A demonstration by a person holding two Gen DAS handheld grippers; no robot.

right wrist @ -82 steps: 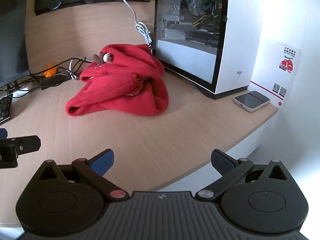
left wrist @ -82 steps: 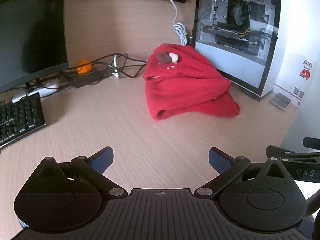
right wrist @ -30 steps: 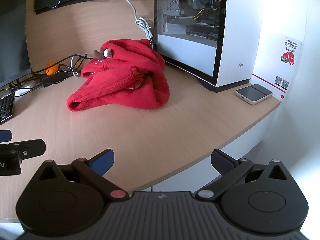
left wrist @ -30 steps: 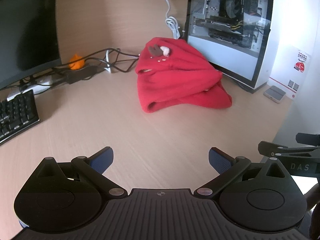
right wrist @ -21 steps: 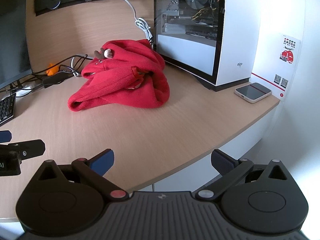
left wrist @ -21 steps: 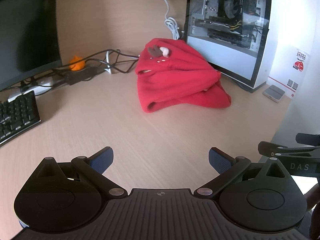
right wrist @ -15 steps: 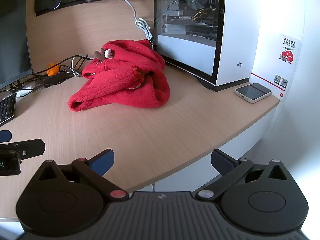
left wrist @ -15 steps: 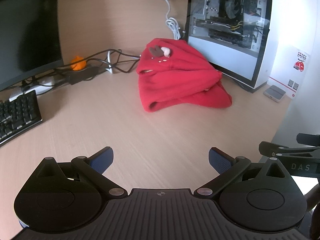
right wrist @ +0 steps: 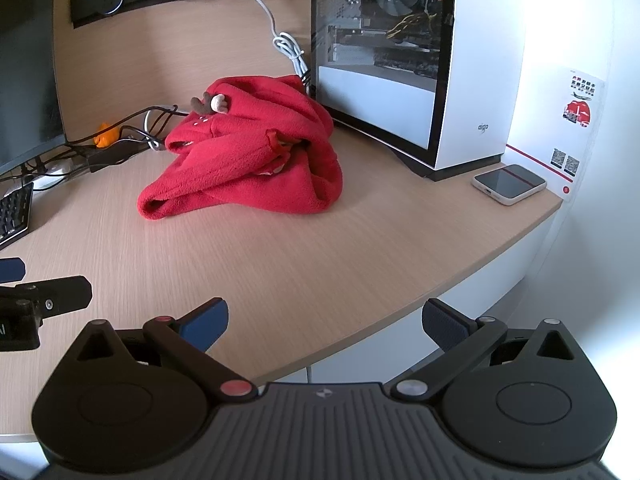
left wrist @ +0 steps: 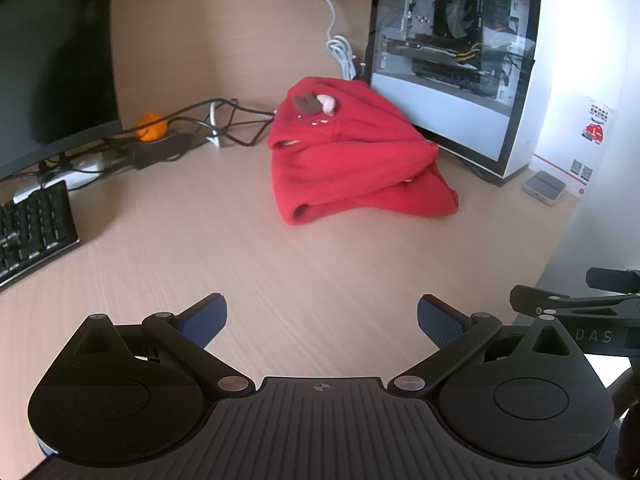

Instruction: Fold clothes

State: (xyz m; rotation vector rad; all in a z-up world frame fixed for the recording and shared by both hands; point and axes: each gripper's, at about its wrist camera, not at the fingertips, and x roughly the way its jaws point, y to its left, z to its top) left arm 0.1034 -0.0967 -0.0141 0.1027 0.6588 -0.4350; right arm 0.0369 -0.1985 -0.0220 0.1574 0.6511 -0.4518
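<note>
A red fleece garment (left wrist: 352, 156) lies bunched in a heap near the back of the wooden desk (left wrist: 248, 264), beside the computer case; it shows again in the right wrist view (right wrist: 248, 168). A small brown and cream plush piece (left wrist: 314, 103) sits on top of it. My left gripper (left wrist: 322, 318) hovers open over the bare desk, well short of the garment, nothing between its blue pads. My right gripper (right wrist: 325, 322) is open too, above the desk's front edge, holding nothing. Part of the other gripper shows at each view's side.
A glass-sided computer case (right wrist: 384, 52) stands right of the garment. A phone-like device (right wrist: 509, 183) lies at the desk's right corner. A keyboard (left wrist: 32, 228), monitor (left wrist: 52, 52), tangled cables (left wrist: 200, 120) and an orange object (left wrist: 151, 130) sit at the left back.
Both views have shifted only slightly: the garment sits a touch further right in the left wrist view. Both grippers stay open and the garment lies untouched.
</note>
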